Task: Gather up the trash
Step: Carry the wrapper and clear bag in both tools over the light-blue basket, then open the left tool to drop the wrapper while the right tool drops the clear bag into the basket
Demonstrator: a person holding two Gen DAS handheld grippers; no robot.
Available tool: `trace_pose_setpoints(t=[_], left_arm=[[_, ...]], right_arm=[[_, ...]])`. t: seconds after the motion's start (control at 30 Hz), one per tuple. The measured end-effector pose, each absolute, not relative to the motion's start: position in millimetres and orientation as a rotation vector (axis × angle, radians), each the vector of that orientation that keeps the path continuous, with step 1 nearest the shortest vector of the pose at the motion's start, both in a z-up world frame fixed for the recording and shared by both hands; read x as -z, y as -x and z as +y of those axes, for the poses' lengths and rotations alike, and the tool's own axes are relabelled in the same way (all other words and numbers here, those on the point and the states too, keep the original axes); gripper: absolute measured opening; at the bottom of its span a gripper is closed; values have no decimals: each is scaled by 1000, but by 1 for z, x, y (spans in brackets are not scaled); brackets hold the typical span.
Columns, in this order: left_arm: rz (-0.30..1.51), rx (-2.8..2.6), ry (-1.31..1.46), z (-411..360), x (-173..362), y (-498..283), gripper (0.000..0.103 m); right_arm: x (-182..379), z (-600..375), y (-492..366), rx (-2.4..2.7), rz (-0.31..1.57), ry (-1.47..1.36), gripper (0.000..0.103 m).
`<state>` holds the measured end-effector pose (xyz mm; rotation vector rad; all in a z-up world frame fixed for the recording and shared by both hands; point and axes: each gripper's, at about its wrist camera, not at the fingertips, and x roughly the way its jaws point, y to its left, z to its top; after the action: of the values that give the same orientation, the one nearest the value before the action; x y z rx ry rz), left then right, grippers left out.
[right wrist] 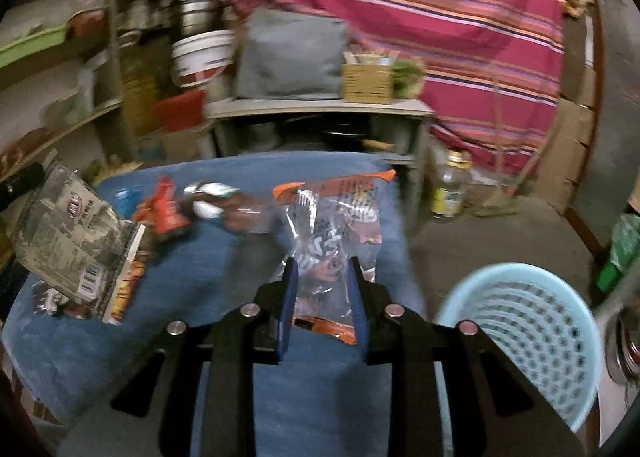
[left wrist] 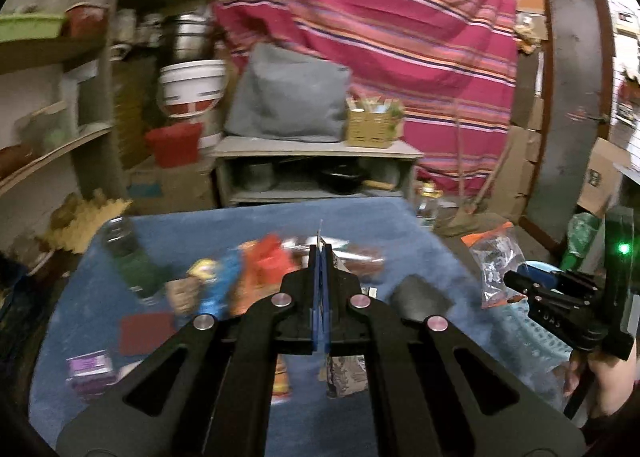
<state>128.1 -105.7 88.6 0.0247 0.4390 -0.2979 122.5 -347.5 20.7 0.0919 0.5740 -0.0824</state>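
My left gripper [left wrist: 320, 253] is shut on a grey printed wrapper [left wrist: 346, 375] that hangs below it over the blue table [left wrist: 192, 229]; the same wrapper [right wrist: 72, 241] shows at the left of the right wrist view. My right gripper [right wrist: 322, 269] is partly open, with a clear orange-topped snack bag [right wrist: 336, 225] between its blue pads; the pads look clear of the bag's sides. In the left wrist view that bag [left wrist: 496, 265] sticks out in front of the right gripper [left wrist: 510, 281]. A light blue perforated basket [right wrist: 532, 333] stands at the table's right.
Blurred wrappers lie on the table: red and orange ones [left wrist: 268, 261], a blue one [left wrist: 220, 289], a purple pack [left wrist: 90, 369], a dark red card [left wrist: 146, 331] and a green bottle [left wrist: 132, 257]. A grey low shelf [left wrist: 316, 169] and a striped cloth [left wrist: 400, 37] stand behind.
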Motion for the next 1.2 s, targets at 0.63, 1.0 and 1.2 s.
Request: trace_pose_setpoints(t=[0.63, 1.0, 1.2], left_arm=[[511, 645, -81, -360, -41, -121, 0], [652, 662, -119, -404, 12, -147, 2], [646, 609, -118, -394, 10, -146, 52]], right_arm=[[21, -546, -51, 405, 629, -221, 26], [37, -574, -40, 416, 652, -279, 26], [40, -574, -41, 407, 660, -285, 26]])
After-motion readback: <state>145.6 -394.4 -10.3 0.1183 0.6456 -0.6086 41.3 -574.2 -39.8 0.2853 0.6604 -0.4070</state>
